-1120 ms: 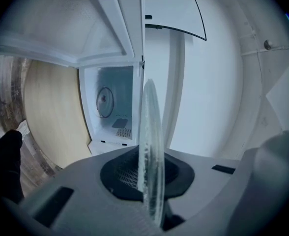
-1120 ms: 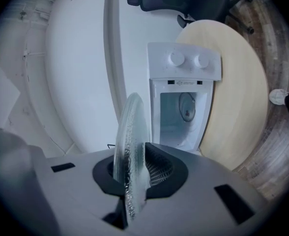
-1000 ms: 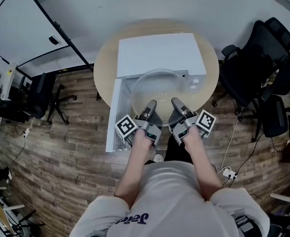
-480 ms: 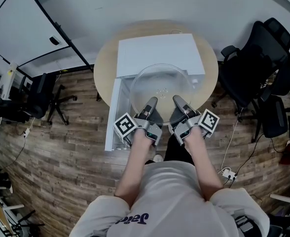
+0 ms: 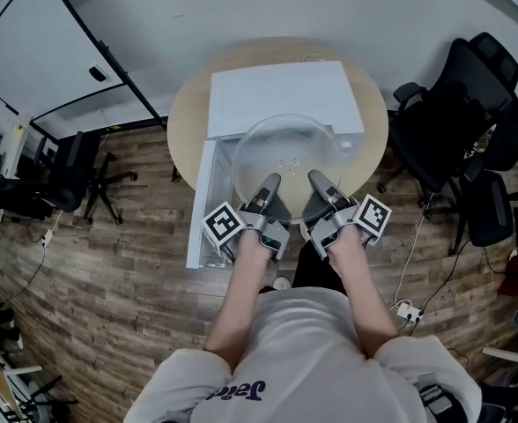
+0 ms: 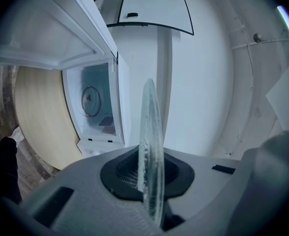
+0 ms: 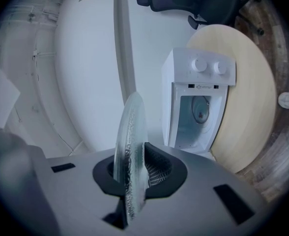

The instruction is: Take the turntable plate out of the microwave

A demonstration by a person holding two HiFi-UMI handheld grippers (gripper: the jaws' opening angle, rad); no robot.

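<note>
The clear glass turntable plate [image 5: 285,152] hangs level in front of the white microwave [image 5: 281,95], over its open mouth. My left gripper [image 5: 268,183] is shut on the plate's near rim at the left, and my right gripper [image 5: 316,180] is shut on the near rim at the right. In the left gripper view the plate [image 6: 151,146] shows edge-on between the jaws, with the empty microwave cavity [image 6: 93,102] beyond. In the right gripper view the plate [image 7: 130,141] is likewise pinched edge-on, beside the microwave [image 7: 198,97] and its two knobs.
The microwave stands on a round wooden table [image 5: 188,104], and its door [image 5: 199,205] swings open to the left. Black office chairs stand at the right [image 5: 453,122] and the left [image 5: 70,170]. The person stands close to the table on a wood floor.
Both grippers lifted the plate a little, so it looms larger and nearer the head camera. Over the last half second nothing moved.
</note>
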